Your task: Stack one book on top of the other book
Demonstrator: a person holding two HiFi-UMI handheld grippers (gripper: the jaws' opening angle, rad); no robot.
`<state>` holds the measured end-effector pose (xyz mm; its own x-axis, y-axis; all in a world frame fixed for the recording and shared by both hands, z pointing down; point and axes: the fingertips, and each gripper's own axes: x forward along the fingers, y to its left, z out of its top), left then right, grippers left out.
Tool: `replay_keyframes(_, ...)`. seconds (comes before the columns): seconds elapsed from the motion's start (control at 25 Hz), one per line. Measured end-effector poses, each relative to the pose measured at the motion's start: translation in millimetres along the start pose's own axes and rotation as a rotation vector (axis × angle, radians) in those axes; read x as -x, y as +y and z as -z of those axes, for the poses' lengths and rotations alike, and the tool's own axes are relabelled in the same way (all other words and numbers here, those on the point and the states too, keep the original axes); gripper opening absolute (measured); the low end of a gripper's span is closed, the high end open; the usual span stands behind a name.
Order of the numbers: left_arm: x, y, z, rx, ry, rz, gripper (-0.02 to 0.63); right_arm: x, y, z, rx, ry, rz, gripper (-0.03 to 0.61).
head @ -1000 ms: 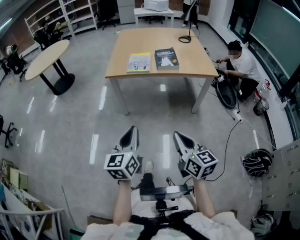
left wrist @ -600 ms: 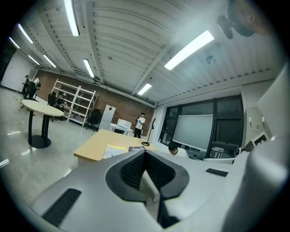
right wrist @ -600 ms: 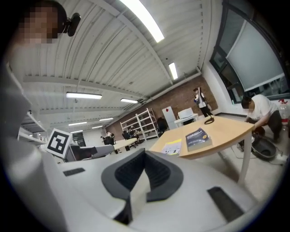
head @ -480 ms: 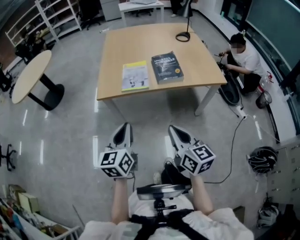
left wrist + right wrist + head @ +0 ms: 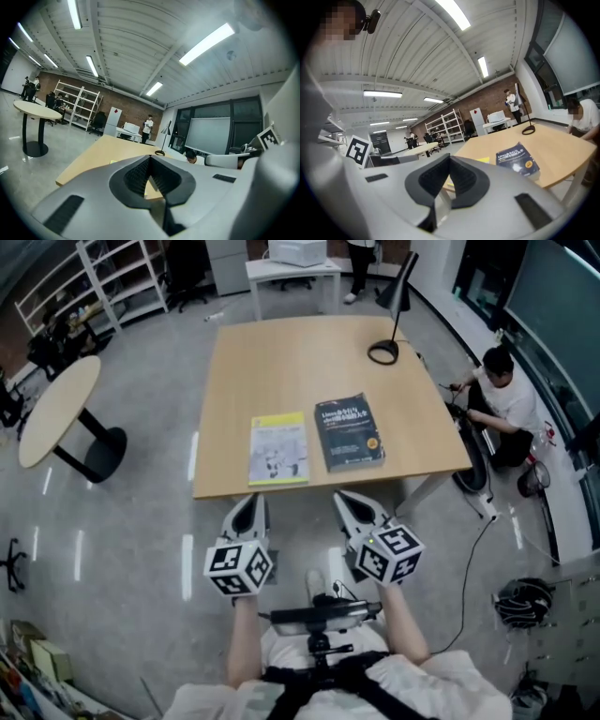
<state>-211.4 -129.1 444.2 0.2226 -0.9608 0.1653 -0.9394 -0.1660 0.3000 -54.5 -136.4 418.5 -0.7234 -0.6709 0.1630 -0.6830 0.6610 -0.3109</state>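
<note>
1. Hovering just short of the counter (image 5: 281, 352) edge: my left gripper (image 5: 251, 514) & right gripper (image 5: 352, 509), both w/ jaws closed tight, nothing between them.
2. Yellow book (image 5: 278, 448) & dark book (image 5: 348, 432) lie flat, side by side near the counter's front edge, just apart; neither touched.
3. Progress: nil so far, i.e. no book lifted, no stack.
4. Left to do, as I judge it: open jaws, grip one book, lift, set it on the other, let go.

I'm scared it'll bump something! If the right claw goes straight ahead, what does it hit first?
Probably the near edge of the table, just ahead of the right claw; height is hard to judge.
</note>
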Motion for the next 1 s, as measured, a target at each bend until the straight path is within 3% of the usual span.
replay_keyframes(0.2, -54.7, 28.8, -23.1, -0.005, -0.023, -0.032, 0.005, -67.8, -27.6, -25.5, 0.03, 0.006, -0.046, 0.002)
replay_keyframes(0.36, -86.2, 60.0, -25.8, -0.007, 0.017, -0.046, 0.005, -115.5, -30.3, -28.6, 0.022, 0.03, -0.064, 0.002)
replay_keyframes(0.52, -122.0, 83.9, -7.2, -0.024, 0.101, -0.046, 0.005, -157.7, -41.0, -9.5, 0.024, 0.106, -0.059, 0.002)
replay_keyframes(0.68, -152.9, 108.7, 36.2, 0.048, 0.219, -0.038, 0.005, -194.8, -64.2, 35.8, 0.006, 0.237, -0.012, 0.002)
replay_keyframes(1.0, -178.0, 142.5, 115.7, -0.025, 0.492, -0.037, 0.005, -234.1, -93.1, 108.1, -0.061, 0.416, 0.059, 0.002)
